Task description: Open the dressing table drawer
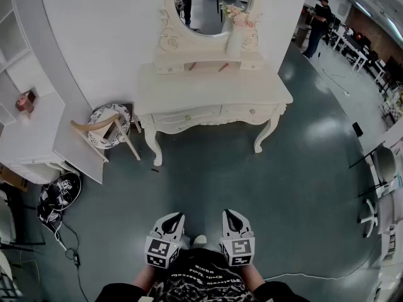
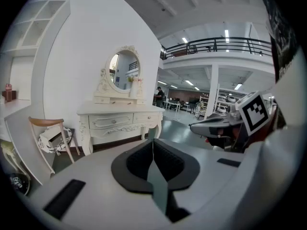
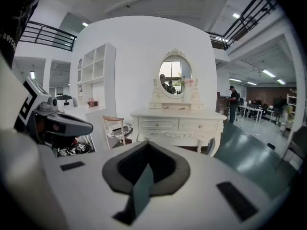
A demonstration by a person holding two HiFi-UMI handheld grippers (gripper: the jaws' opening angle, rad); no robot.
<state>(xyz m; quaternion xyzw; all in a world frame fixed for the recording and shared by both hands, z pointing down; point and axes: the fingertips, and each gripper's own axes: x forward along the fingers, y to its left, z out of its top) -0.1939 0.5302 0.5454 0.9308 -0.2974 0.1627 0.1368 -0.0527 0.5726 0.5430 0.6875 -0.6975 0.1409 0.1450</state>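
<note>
Dressing table (image 1: 208, 93), white with carved curved legs, stands against a white wall at the far side of a green floor (image 1: 208, 181). Its front rail carries two wide drawers side by side, a left drawer (image 1: 187, 116) and a right drawer (image 1: 252, 111). Each has one small round knob and both sit flush with the front.

On top of the table are one oval mirror (image 1: 211, 5) in a carved frame and one white vase (image 1: 234, 41) of pink flowers (image 1: 238, 16). A low drawer box (image 1: 208, 61) under the mirror shows two brownish handles.

Two grippers appear at the bottom of the head view, held close to the person's body and well apart from the table. Both point toward it and slightly downward. The left gripper (image 1: 177, 218) has its jaws together with nothing between them. The right gripper (image 1: 230, 214) also has its jaws together and holds nothing.

Only bare floor lies between the grippers and the drawers.

One wooden chair (image 1: 104, 131) with a patterned cushion stands just beside the table's left leg, clear of the drawer fronts. Further left is a white shelf unit (image 1: 31, 131). One black patterned bag (image 1: 60, 197) lies on the floor near it, with a cable trailing away.

One person (image 1: 318, 24) stands far off to the right, among desks.
</note>
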